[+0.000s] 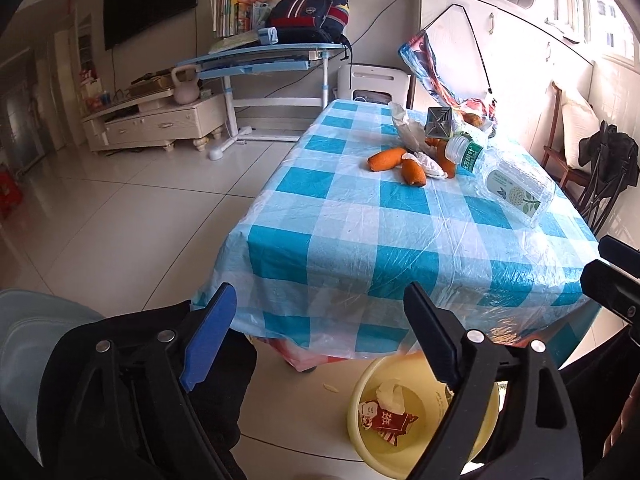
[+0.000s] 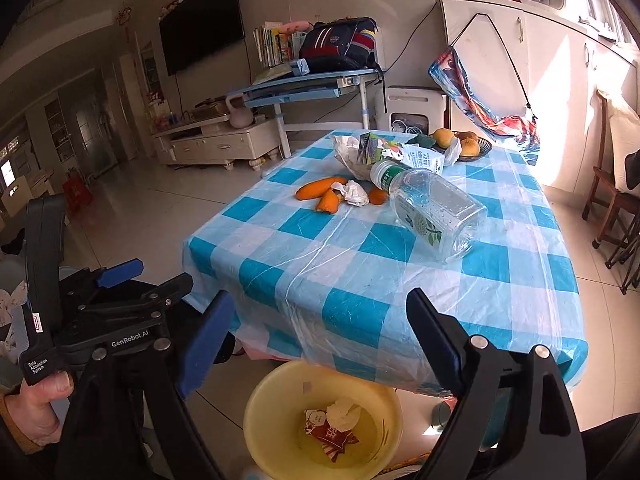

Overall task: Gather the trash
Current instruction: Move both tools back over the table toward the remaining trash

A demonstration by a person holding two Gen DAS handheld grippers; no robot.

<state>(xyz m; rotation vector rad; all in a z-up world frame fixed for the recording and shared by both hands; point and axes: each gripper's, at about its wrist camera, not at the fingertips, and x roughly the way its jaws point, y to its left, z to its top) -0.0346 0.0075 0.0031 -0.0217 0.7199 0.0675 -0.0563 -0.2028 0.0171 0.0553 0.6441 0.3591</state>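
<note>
The near half of the checked tablecloth lies bare, giving open passage; farther back the lying bottle, orange peels and crumpled tissue crowd it, and a yellow basin stands below the near edge

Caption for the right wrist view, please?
Open right gripper above yellow bin; empty bottle and orange peels remain on checkered table.

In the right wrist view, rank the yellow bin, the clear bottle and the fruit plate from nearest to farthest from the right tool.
1. Yellow bin: on the floor, just below the right tool.
2. Clear bottle: lying mid-table, to the right.
3. Fruit plate: at the table's far edge.
</note>
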